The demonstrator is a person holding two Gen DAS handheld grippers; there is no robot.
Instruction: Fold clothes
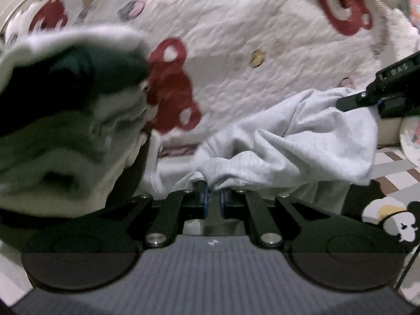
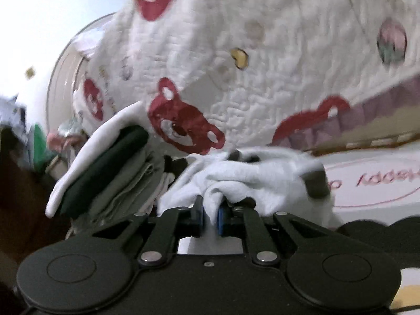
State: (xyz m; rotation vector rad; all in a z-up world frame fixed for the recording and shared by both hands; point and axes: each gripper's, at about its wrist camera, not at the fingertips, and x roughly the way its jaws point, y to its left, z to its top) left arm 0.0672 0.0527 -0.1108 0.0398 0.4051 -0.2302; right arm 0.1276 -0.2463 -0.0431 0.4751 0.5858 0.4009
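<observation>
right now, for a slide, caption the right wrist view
Right hand-held gripper pinching a light grey garment beside a stack of folded clothes on a bear-print quilt.

A home bedroom: white quilt (image 2: 275,84) printed with red bears, stack of folded clothes (image 2: 105,173) alongside.

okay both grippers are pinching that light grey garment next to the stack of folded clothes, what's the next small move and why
Probably draw the two grippers apart to pull it flat. The left gripper and right gripper each clamp the light grey garment, which hangs bunched and creased between them, beside the folded stack.
</observation>
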